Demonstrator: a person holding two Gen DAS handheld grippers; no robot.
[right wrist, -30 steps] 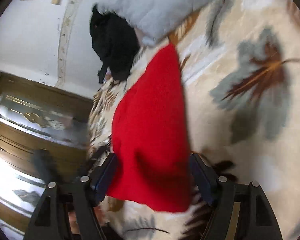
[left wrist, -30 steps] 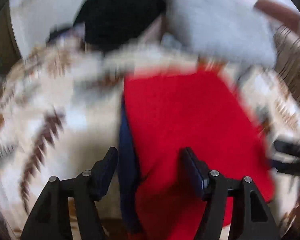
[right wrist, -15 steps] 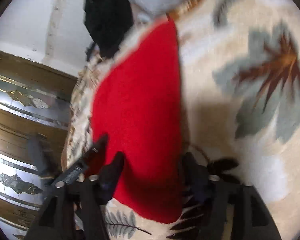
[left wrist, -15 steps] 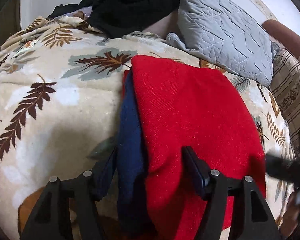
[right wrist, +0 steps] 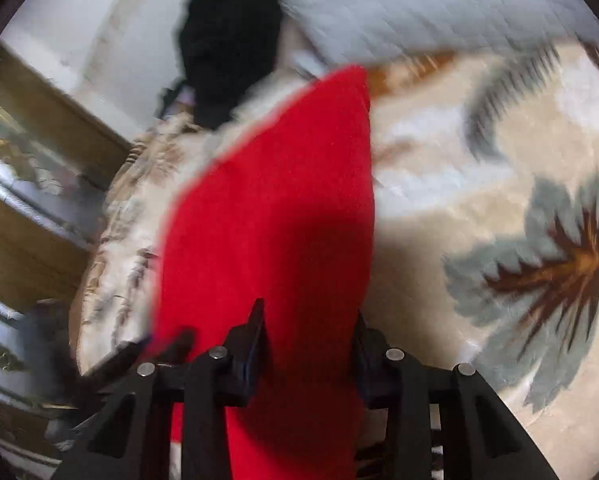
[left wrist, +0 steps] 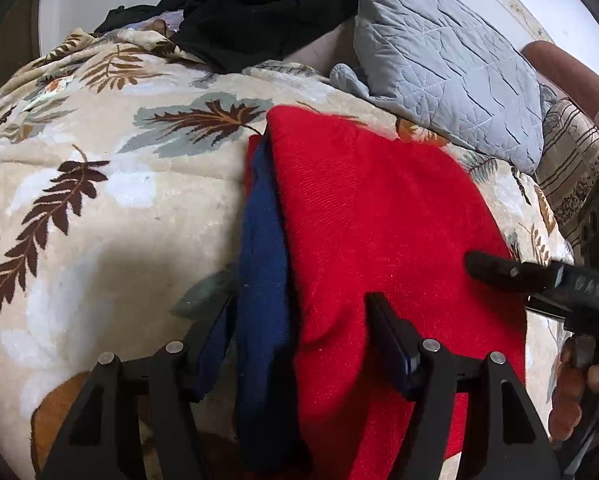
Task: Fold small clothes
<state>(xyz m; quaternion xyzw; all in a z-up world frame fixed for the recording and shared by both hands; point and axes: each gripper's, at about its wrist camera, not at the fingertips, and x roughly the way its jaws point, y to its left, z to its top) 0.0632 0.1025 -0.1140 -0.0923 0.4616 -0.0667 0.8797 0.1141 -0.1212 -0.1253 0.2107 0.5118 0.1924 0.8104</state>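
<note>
Right gripper (right wrist: pixel 309 338): my jaws have just been narrowing around the red garment (right wrist: pixel 267 216)'s near edge; firm pinch uncertain
Left gripper (left wrist: pixel 299 332): wide, straddling red-and-blue edge
Garment: on blanket (left wrist: pixel 99 208), pillow (left wrist: pixel 447 60) at one o'clock
Meaning: next fold starting

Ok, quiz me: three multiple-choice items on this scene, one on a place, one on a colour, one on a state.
1. Where does the grey pillow lie relative to the red garment in the left wrist view?
A. beyond it, upper right
B. under it
C. nearer the camera, on its left

2. What colour is the cloth showing along the garment's left edge?
A. yellow
B. navy blue
C. white

3. How does the garment lie on the leaf blanket?
A. crumpled in a ball
B. hanging off the edge
C. folded flat

Answers: 1 A, the pillow sits past the garment's far right corner. 2 B, a dark blue strip borders the red. 3 C, the red surface lies smooth with straight edges.
</note>
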